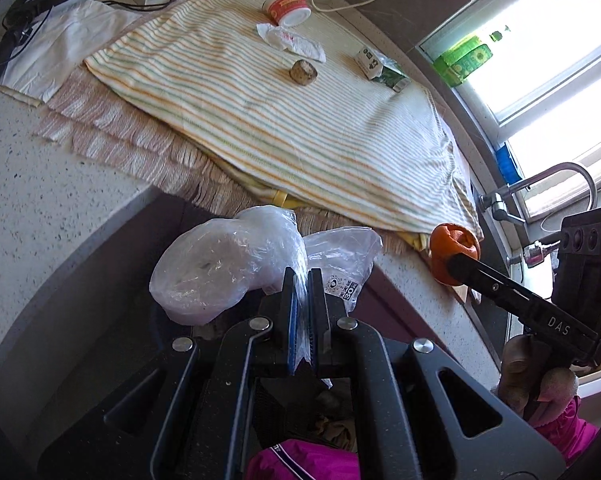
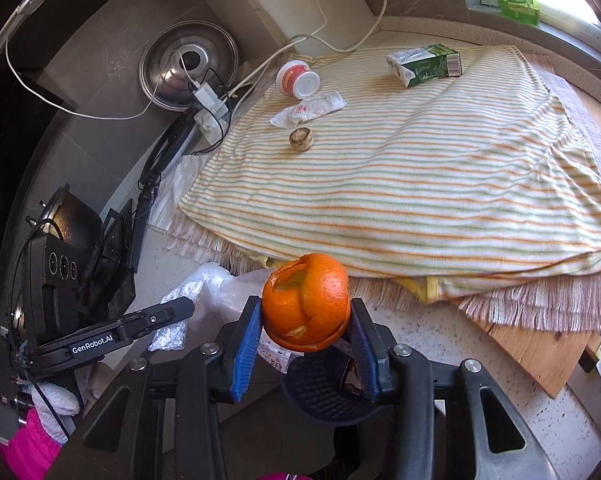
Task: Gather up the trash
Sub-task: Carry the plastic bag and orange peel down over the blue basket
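Trash is in both claws and also on the striped cloth (image 2: 400, 184). The right claw (image 2: 306, 334) pinches an orange peel (image 2: 306, 300) between its blue pads, in the air at the near edge of the surface (image 2: 460, 340). The left claw (image 1: 302, 304) is pressed together on a thin clear plastic bag (image 1: 224, 264), which hangs in front of the surface edge.

On the cloth lie four more pieces: a white tub with a red label (image 2: 298, 78) on its side, a crumpled white wrapper (image 2: 308, 110) just beside it, a small brown round piece (image 2: 301, 139) near the wrapper, and a green drink carton (image 2: 424, 65) well apart from them, on the window side.

Only the right wrist view shows a dark mesh basket (image 2: 324, 392) under the peel, a metal lid (image 2: 188, 66) against the wall, and a wooden board (image 2: 536, 352) under the fringed mat. Only the left wrist view shows the tap (image 1: 540, 188) by the window.

The surface is pale speckled stone. A power strip with white cables (image 2: 210, 108) lies beyond the cloth, and green packages (image 1: 462, 58) stand on the window sill.
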The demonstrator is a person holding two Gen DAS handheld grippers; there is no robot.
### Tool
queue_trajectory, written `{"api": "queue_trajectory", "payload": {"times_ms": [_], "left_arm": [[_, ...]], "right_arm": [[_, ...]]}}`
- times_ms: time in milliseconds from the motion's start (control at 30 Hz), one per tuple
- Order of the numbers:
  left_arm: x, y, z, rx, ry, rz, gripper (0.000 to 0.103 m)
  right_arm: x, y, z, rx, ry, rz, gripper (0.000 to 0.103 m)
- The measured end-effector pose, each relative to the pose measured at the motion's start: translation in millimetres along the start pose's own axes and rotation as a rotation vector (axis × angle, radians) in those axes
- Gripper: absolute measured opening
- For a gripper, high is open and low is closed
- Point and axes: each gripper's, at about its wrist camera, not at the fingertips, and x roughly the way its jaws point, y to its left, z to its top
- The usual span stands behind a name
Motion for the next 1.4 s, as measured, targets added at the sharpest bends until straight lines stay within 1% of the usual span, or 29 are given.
{"api": "queue_trajectory", "payload": {"times_ms": [233, 367, 633, 900, 1133, 1200, 1400], "left_arm": [[24.9, 19.7, -22.8, -0.023, 0.086, 0.017, 0.002], [36.2, 30.1, -34.1, -0.024, 0.121, 0.041, 0.002], [63.3, 40.3, -50.6, -0.013, 0.188, 0.073, 0.002], [93.9, 45.9, -64.2, 0.013, 0.266, 0.108, 0.002], [118.3, 44.9, -70.9, 0.025, 0.308, 0.140, 0.002], [121.2, 49.3, -71.4, 0.028, 0.318, 0.148, 0.002], [134.8, 46.8, -72.7, 0.030, 0.337, 0.171, 0.002]], "right_arm": [[17.3, 4.1, -30.6, -0.011, 0.055, -0.021, 0.045], [28.7, 5.7, -45.9, -0.026, 0.085, -0.038, 0.045], [51.1, 3.2, -64.3, -0.026, 0.130, -0.059, 0.045], [77.7, 3.2, -81.0, -0.072, 0.174, -0.118, 0.045], [98.3, 1.7, -93.0, -0.108, 0.211, -0.153, 0.045], [104.1, 1.9, -95.9, -0.121, 0.220, -0.163, 0.045], [125.5, 2.9, -100.6, -0.147, 0.247, -0.190, 0.045]]}}
